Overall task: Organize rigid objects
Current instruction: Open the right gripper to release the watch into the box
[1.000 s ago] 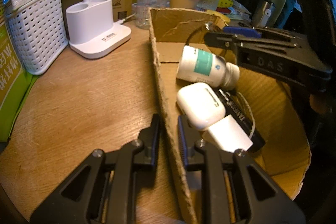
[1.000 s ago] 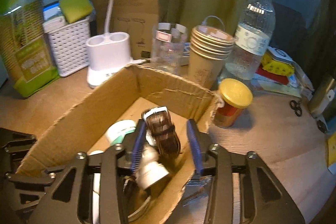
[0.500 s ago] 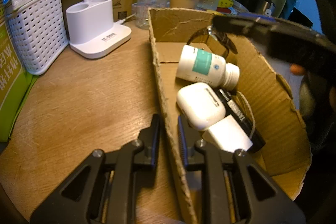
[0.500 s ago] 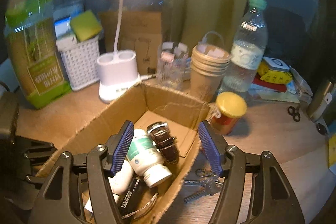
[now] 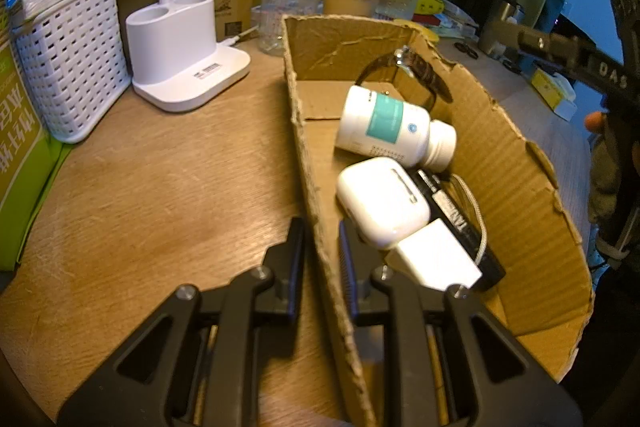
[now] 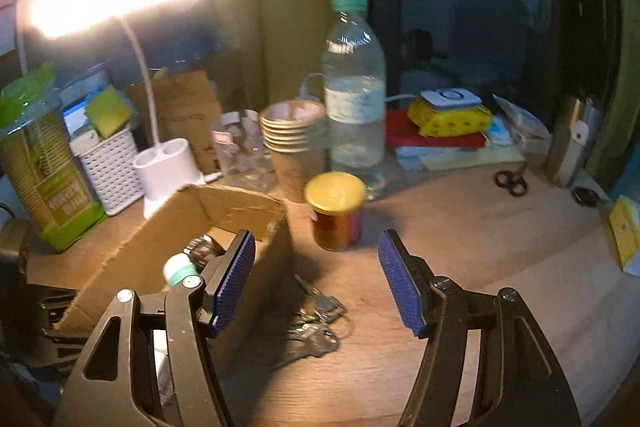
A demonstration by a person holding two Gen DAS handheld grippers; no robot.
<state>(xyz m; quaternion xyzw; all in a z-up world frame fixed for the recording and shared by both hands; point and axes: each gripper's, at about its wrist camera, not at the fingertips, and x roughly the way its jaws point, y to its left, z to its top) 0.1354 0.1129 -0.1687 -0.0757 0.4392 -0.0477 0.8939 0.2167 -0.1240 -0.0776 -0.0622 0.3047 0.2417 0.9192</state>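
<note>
A cardboard box (image 5: 516,163) lies on the wooden table. In it are a white pill bottle with a teal label (image 5: 394,127), a wristwatch (image 5: 420,71), a white earbud case (image 5: 382,201), a white charger (image 5: 436,261) and a black device with a cord (image 5: 452,211). My left gripper (image 5: 322,247) is shut on the box's left wall. My right gripper (image 6: 316,283) is open and empty, above a bunch of keys (image 6: 316,323) on the table beside the box (image 6: 224,215). A yellow-lidded jar (image 6: 336,211) stands just beyond.
A white lamp base (image 5: 180,47), a white basket (image 5: 68,55), a green bag (image 5: 16,155), paper cups (image 6: 292,135), a water bottle (image 6: 354,95) and a clear container (image 5: 288,7) line the back. Scissors (image 6: 510,181) and yellow packets (image 6: 448,117) lie at the right.
My right gripper let go of the watch in the box, opened wide, and pulled up and to the right, out over the keys. My left gripper kept its hold on the box wall.
</note>
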